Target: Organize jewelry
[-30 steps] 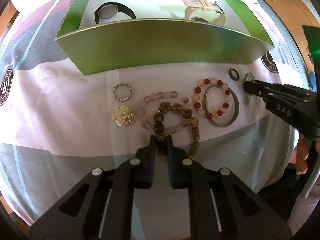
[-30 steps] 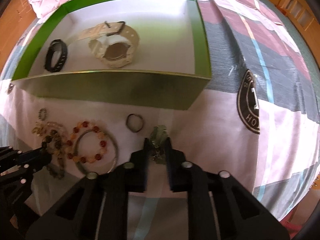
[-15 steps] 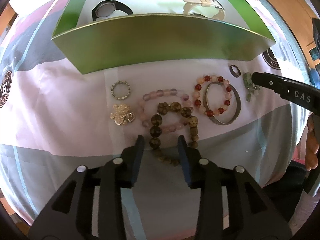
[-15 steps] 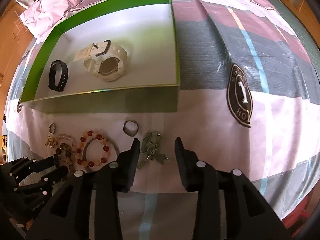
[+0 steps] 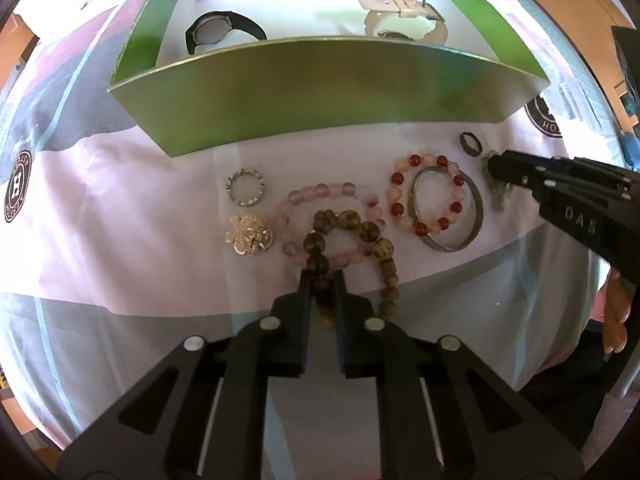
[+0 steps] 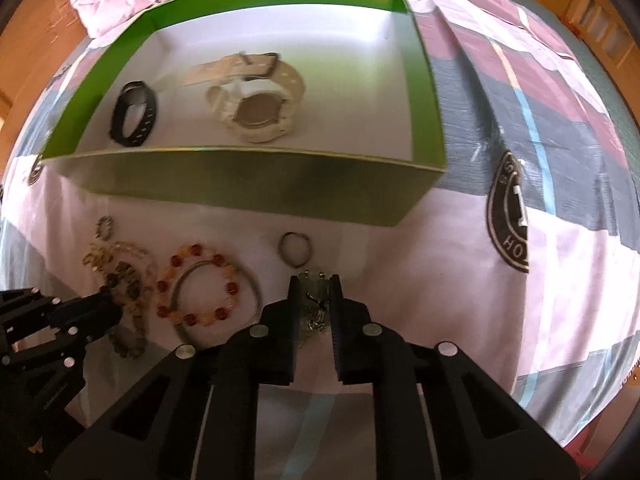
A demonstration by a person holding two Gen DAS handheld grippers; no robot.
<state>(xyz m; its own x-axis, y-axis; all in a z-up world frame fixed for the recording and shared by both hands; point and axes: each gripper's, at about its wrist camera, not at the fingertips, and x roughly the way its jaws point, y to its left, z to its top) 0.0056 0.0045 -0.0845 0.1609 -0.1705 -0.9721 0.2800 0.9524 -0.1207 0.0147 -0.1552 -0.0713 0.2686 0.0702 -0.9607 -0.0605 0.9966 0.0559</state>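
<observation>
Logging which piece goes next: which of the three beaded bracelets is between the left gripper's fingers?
The dark brown bead bracelet, pinched by the left gripper; the pink bracelet and red-and-peach bracelet lie free.

Bed with striped sheet (image 5: 120, 168), green box (image 5: 320, 92), beaded bracelets (image 5: 428, 196), bangle (image 5: 472, 224), rings (image 5: 245, 191), gold charm (image 5: 250, 236)

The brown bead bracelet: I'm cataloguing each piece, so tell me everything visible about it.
The brown bead bracelet is a loop of mottled, wood-like round beads, larger at the far side and smaller toward the camera. It lies flat on the bedspread, overlapping the pink bead bracelet. The left claw is closing on its near strand, beads between the fingers.
</observation>
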